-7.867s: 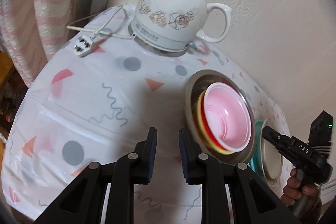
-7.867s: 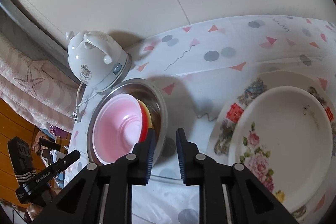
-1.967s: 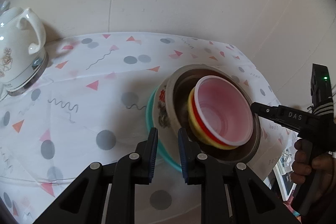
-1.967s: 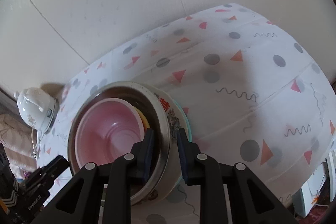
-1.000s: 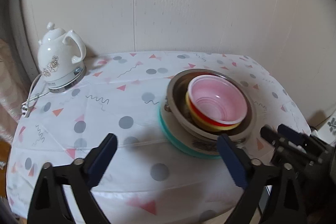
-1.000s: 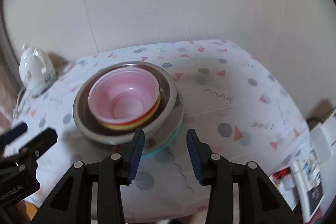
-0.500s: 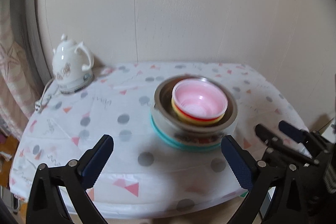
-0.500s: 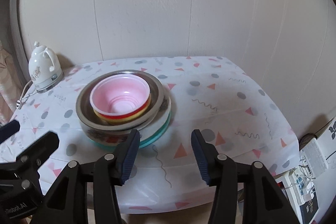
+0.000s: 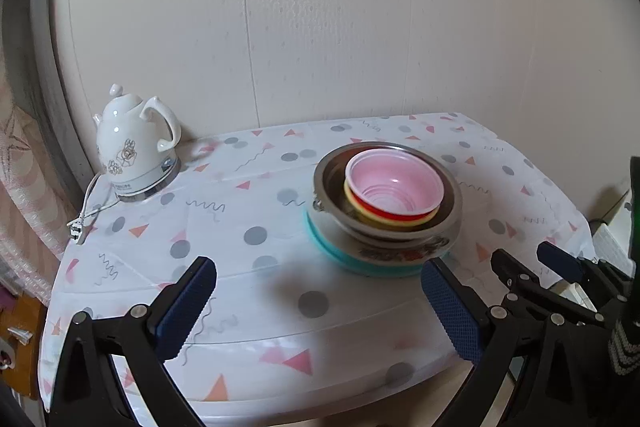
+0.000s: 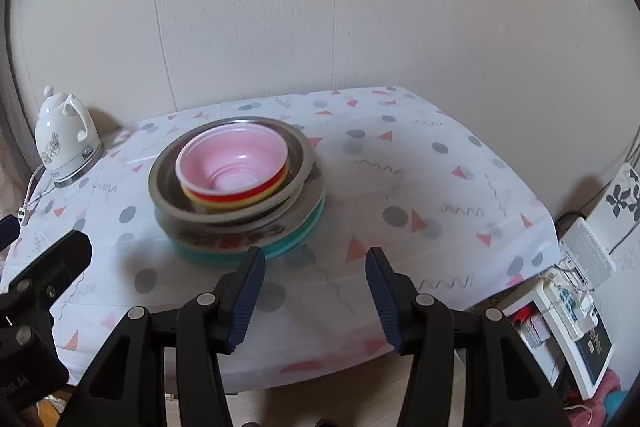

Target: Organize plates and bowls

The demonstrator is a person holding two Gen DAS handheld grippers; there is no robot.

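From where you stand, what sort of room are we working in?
Likely a home room: a small table with a patterned cloth against a wallpapered wall, a white ceramic kettle, and household stacked bowls and plates.

Both tongs released and pulled back from the stacked bowls point(image 9: 394, 195), left tongs point(image 9: 320, 301) spread wide, right tongs point(image 10: 316, 295) parted
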